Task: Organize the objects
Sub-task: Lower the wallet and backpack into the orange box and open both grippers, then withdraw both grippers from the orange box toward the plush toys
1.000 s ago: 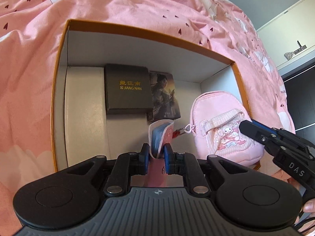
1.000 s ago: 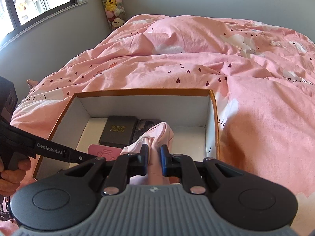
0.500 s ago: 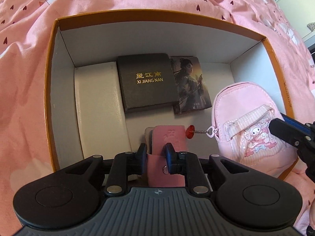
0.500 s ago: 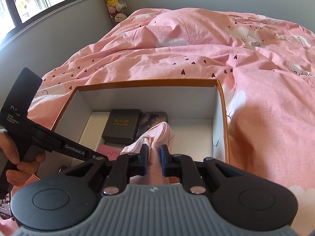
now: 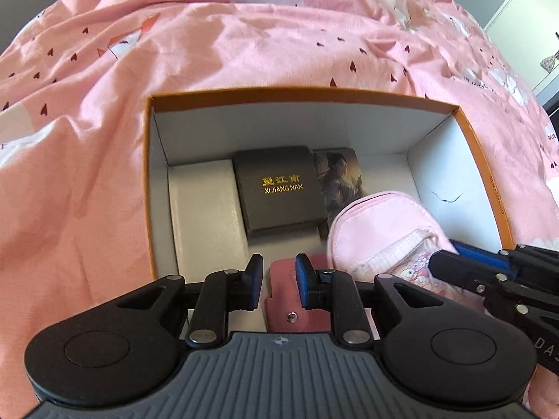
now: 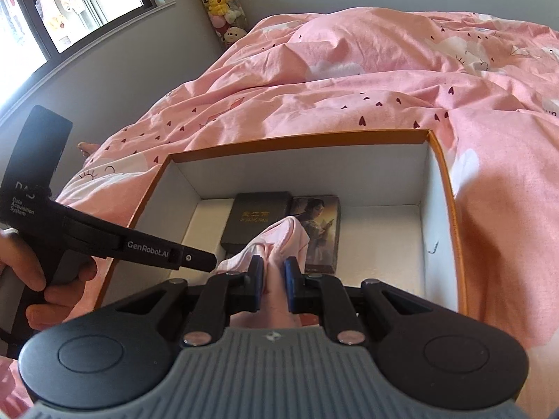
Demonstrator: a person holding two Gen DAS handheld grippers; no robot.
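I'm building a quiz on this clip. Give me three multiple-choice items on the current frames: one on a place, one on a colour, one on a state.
1. Where does the dark case lie?
A. on the duvet
B. in the box
C. on the pouch

2. What colour is the box's rim?
A. orange
B. green
C. black

3. How does the left gripper stand?
A. shut on the wallet
B. shut on the card
C. open around the wallet

Answers:
1 B: the dark case rests on the floor of the box, beside the card.
2 A: the rim is orange against the pink duvet.
3 C: the left gripper has its jaws apart with gaps beside the wallet, while the right gripper pinches the pouch.
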